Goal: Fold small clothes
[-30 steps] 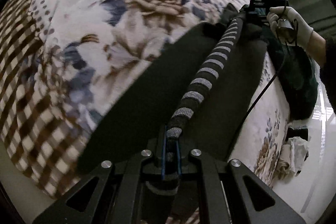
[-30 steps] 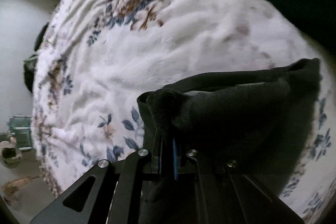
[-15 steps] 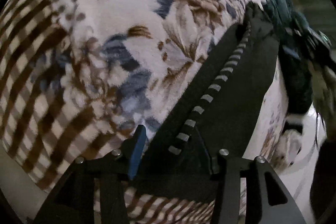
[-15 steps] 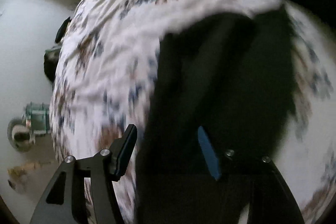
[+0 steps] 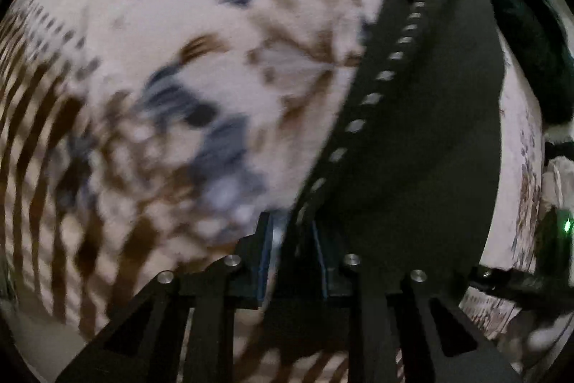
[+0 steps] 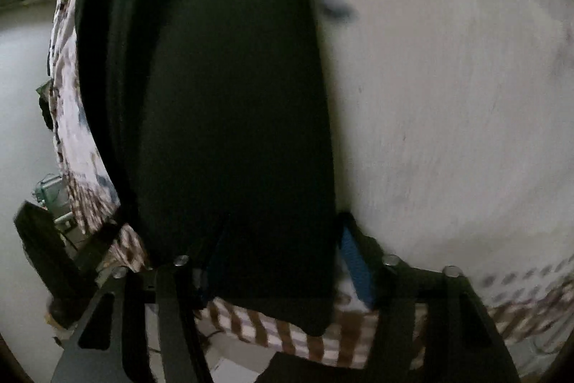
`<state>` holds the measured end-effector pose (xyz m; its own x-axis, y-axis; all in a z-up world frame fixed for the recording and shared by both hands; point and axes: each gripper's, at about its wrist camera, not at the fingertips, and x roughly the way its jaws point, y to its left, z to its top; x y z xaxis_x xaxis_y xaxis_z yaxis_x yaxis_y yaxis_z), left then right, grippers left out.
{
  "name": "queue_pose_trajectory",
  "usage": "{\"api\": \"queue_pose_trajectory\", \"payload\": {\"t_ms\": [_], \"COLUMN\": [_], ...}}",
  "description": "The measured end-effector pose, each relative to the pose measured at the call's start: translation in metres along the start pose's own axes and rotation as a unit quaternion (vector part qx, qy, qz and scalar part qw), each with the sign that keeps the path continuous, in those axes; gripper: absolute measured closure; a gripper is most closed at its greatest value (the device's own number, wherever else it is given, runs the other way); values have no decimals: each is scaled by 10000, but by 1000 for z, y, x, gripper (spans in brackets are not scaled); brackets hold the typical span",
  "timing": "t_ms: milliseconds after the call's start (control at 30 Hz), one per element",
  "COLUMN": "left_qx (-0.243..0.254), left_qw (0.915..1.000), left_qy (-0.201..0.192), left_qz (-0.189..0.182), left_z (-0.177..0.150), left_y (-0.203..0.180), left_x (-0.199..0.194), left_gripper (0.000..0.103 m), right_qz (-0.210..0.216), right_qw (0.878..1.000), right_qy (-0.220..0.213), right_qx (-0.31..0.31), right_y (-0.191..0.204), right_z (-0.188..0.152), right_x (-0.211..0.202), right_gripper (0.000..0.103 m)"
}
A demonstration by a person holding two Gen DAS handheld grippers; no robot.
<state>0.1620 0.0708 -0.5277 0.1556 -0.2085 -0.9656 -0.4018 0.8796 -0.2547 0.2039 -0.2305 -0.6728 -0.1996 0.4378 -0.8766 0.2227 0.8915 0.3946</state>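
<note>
The black garment (image 5: 423, 139) lies flat on the floral blanket (image 5: 172, 60), its striped trim (image 5: 376, 88) running toward one o'clock. The left tongs (image 5: 292, 250) stand spread astride its near edge. The right tongs (image 6: 283, 261) are spread too, straddling the cloth (image 6: 222, 103).

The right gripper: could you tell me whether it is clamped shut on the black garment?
No, the right gripper has its blue-padded fingers spread apart over the black garment.
</note>
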Motion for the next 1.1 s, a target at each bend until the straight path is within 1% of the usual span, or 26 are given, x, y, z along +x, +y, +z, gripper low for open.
{"api": "queue_pose_trajectory", "payload": {"t_ms": [33, 100, 133, 167, 233, 267, 300, 367, 433, 500, 533, 567, 633, 667, 700, 733, 767, 833, 867, 900, 933, 967, 1000, 1033, 1067, 1100], "left_qx": [-49, 11, 69, 180, 440, 528, 621, 783, 904, 1022, 1059, 1048, 921, 942, 854, 768, 688, 724, 783, 870, 925, 1032, 1100, 1216, 1246, 1289], "left_qw": [10000, 9999, 9999, 9997, 9982, 9975, 9965, 9948, 9935, 9933, 9932, 9938, 9955, 9953, 9957, 9956, 9942, 9900, 9864, 9849, 9833, 9806, 9807, 9799, 9801, 9806], "left_qy": [60, 85, 43, -81, -372, -466, -562, -604, -548, -514, -486, -343, -115, -34, 56, 57, -33, -235, -353, -518, -632, -742, -761, -682, -588, -503], "left_qz": [-45, 105, 129, 167, 159, 77, -46, -241, -413, -161, -45, 103, -185, -202, -349, -538, -830, -1186, -1401, -1402, -1431, -1495, -1427, -1430, -1431, -1386], "left_z": [-2, -4, -4, -2, 10, 18, 33, 61, 96, 133, 141, 150, 157, 158, 162, 167, 180, 215, 241, 268, 286, 313, 331, 358, 372, 389], "left_y": [5, 6, 3, -2, -20, -29, -41, -63, -79, -88, -87, -78, -63, -60, -59, -60, -65, -84, -99, -116, -126, -144, -155, -173, -179, -190], "left_x": [-3, -12, -20, -30, -43, -45, -44, -34, -17, 7, 15, 26, 29, 23, 14, 7, -4, -14, -15, -13, -10, -2, 7, 25, 36, 51], "left_gripper": [75, 64, 66, 66, 61, 59, 58, 58, 58, 58, 55, 55, 55, 55, 58, 58, 58, 57, 57, 57, 57, 57, 57, 57, 57, 60], "right_qz": [-87, -173, -172, -108, 15, 41, 49, 24, -1, -12, 2, -4, 10, 42, 57, 81, 142, 183, 216, 246, 257, 270, 284, 283, 269, 308], "right_qw": [9999, 9993, 9993, 9995, 9993, 9991, 9987, 9977, 9967, 9955, 9945, 9933, 9910, 9896, 9885, 9877, 9864, 9854, 9849, 9838, 9825, 9805, 9784, 9769, 9748, 9720], "right_qy": [-118, -292, -307, -305, -325, -372, -439, -623, -736, -802, -856, -911, -985, -1020, -1050, -1084, -1155, -1243, -1307, -1394, -1482, -1599, -1716, -1789, -1866, -1950], "right_qx": [-51, -167, -145, -27, 167, 222, 238, 272, 346, 499, 608, 710, 911, 1017, 1088, 1128, 1157, 1146, 1115, 1096, 1097, 1110, 1121, 1138, 1193, 1274], "right_y": [-1, 0, 0, -2, 2, 6, 8, 7, 5, -2, -5, -4, -8, -9, -11, -10, -7, -2, 1, 5, 5, 5, 7, 8, 7, 6], "right_z": [-6, -15, -17, -19, -13, -8, -4, 2, 11, 22, 26, 27, 31, 34, 37, 41, 48, 63, 75, 90, 100, 114, 129, 140, 149, 158], "right_x": [3, 3, 2, 0, -5, -9, -14, -21, -24, -32, -34, -35, -41, -45, -49, -51, -56, -62, -66, -70, -75, -80, -85, -87, -90, -92], "right_gripper": [56, 56, 56, 56, 56, 56, 56, 56, 56, 56, 56, 56, 56, 56, 56, 56, 56, 56, 56, 56, 56, 56, 55, 55, 55, 55]}}
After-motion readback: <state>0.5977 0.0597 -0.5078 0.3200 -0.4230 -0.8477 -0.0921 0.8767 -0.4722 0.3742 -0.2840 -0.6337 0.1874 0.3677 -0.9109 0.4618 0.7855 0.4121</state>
